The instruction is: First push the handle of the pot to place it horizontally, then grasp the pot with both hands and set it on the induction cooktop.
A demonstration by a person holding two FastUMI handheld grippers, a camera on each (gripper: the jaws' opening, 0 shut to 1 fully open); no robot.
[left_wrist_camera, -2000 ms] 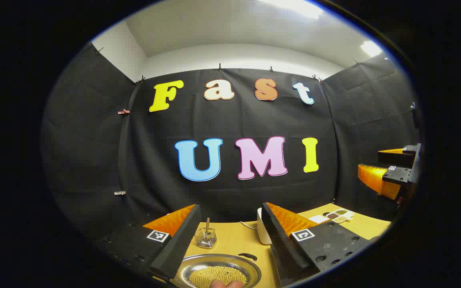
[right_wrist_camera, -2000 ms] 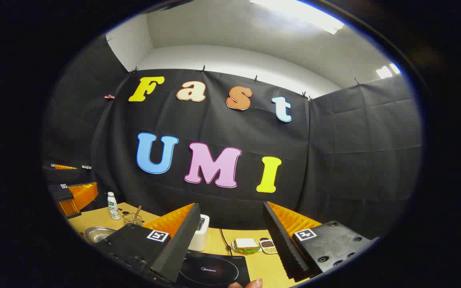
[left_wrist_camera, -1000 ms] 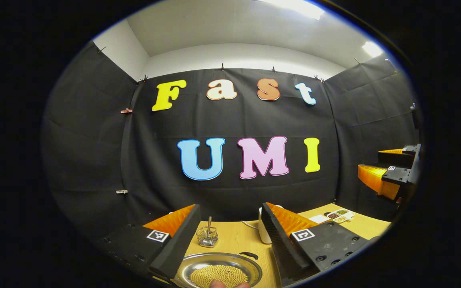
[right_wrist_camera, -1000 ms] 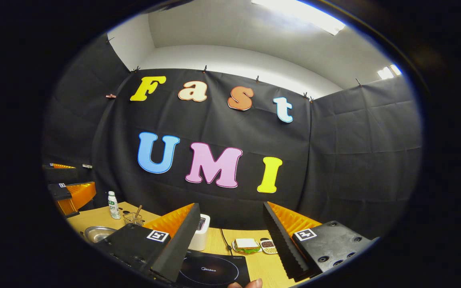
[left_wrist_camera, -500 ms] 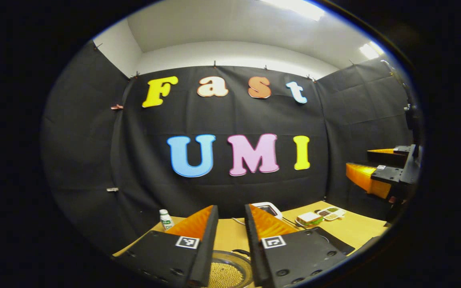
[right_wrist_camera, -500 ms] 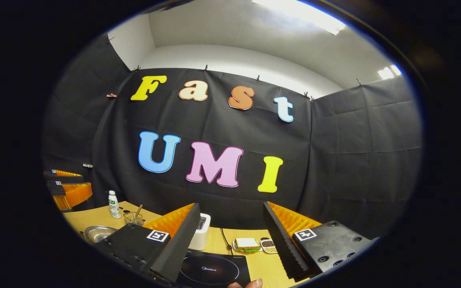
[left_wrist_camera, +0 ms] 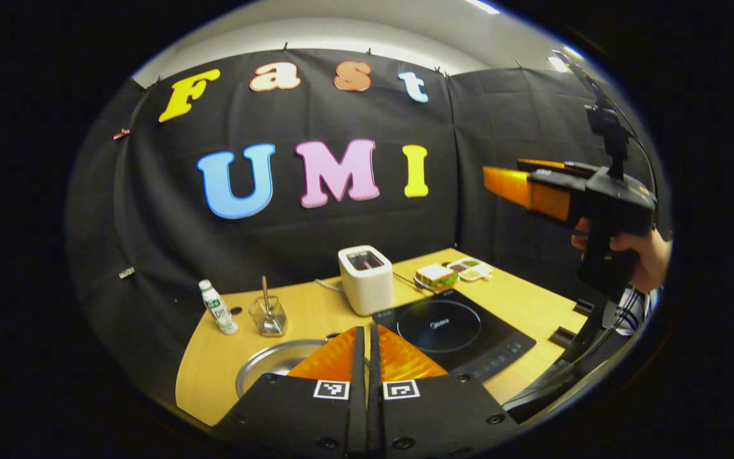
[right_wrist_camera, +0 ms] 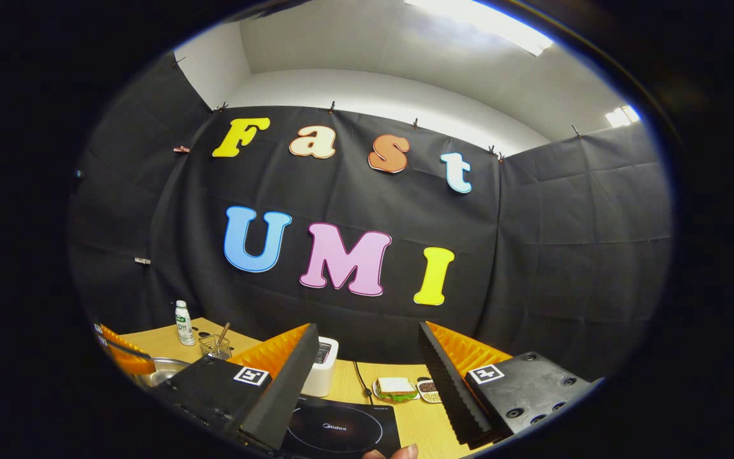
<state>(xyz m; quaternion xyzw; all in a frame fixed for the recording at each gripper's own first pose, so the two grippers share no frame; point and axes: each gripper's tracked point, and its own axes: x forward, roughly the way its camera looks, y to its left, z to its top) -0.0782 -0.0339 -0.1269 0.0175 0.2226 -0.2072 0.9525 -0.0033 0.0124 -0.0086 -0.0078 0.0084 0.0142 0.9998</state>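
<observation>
The pot, a shallow metal pan, sits at the lower centre-left of the left gripper view, on the near left part of the wooden table, its right side hidden behind the left gripper; in the right gripper view a sliver of its rim peeks out at the lower left; its handle cannot be made out from here. Two seconds ago the left gripper hung spread wide above the pot; now its fingers are pressed together with nothing between them, and its camera has swung to take in the whole tabletop. Closed fingers make a blunt pusher, so this reads as readying for the handle push, which is not yet done. The induction cooktop lies just right of the pot, bare, lower centre-right in the left gripper view and bottom centre in the right gripper view. The right gripper has barely moved; its fingers stand wide apart, holding nothing, and it is held high at the right edge of the left gripper view, well apart from the pot. Farther back stand a white toaster, a glass holder, a small bottle and plates of food.
</observation>
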